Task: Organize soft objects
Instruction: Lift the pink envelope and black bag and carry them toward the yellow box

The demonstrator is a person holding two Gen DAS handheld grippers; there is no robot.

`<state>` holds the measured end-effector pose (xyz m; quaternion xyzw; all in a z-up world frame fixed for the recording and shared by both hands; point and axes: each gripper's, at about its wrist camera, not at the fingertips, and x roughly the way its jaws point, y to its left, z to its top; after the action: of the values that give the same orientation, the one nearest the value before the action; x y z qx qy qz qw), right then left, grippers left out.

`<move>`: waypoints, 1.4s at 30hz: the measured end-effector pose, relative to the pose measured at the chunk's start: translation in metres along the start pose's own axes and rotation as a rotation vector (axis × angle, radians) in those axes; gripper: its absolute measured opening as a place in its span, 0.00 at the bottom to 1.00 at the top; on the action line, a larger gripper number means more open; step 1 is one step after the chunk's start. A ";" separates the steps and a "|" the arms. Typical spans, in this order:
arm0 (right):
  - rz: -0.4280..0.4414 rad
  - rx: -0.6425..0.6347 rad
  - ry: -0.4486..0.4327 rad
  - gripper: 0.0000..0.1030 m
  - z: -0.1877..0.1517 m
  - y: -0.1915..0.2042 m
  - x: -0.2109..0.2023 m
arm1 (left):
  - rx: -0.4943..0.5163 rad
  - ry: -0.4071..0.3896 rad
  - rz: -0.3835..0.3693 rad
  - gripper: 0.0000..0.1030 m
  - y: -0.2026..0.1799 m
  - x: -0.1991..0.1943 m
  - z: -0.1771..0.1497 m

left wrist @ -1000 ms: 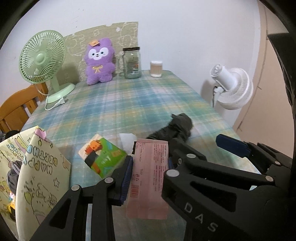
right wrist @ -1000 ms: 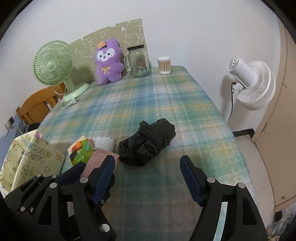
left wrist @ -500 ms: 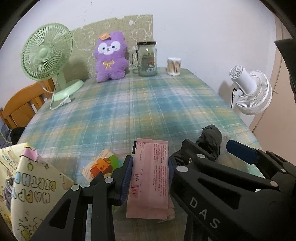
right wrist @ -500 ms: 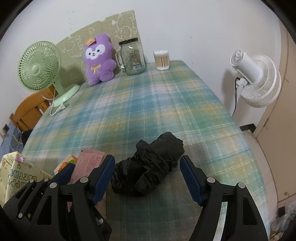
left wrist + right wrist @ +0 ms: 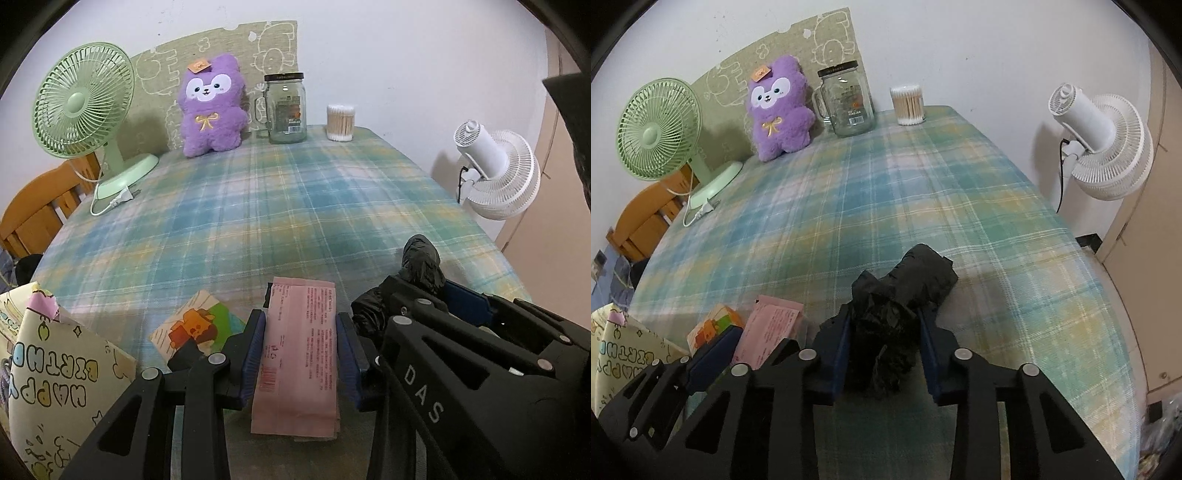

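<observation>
1. Two grippers work low over the near end of the plaid tablecloth (image 5: 295,206), each with a soft thing between its blue pads.
2. The left gripper (image 5: 301,354) is clamped on a pink packet (image 5: 301,347), pads pressing on its two long edges. The packet's long axis runs straight along the fingers, its far end pointing up the table toward the glass jar (image 5: 286,107), its near end reaching back between the finger arms.
3. The right gripper (image 5: 884,349) has just been closing, and its jaws now stand narrow with pads pressed into the sides of a black crumpled bundle (image 5: 905,291).
4. The bundle's long axis runs slantwise, away and to the right: its rounder, rolled end points past the fingertips toward the white fan (image 5: 1104,147), while its ragged end sits between the pads.
5. In the left wrist view the bundle (image 5: 421,262) lies just right of the packet, partly behind the right gripper's frame.
6. A green and orange pack (image 5: 195,328) lies just left of the left gripper, beside a yellow birthday bag (image 5: 55,373).
7. A purple plush (image 5: 212,107) sits against the far wall.
</observation>
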<state>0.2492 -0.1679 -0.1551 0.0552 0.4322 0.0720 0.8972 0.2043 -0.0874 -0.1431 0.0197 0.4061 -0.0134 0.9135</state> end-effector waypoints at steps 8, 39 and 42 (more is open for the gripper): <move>-0.053 -0.022 -0.026 0.34 -0.008 -0.001 -0.022 | 0.009 -0.005 -0.036 0.38 -0.005 -0.014 -0.005; -0.107 -0.044 -0.175 0.34 -0.042 0.006 -0.130 | 0.042 -0.083 -0.093 0.38 -0.013 -0.102 -0.025; -0.108 -0.038 -0.195 0.34 -0.044 0.007 -0.143 | 0.048 -0.097 -0.103 0.38 -0.014 -0.113 -0.025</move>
<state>0.1262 -0.1847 -0.0716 0.0215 0.3437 0.0263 0.9385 0.1096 -0.0993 -0.0757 0.0201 0.3613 -0.0712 0.9295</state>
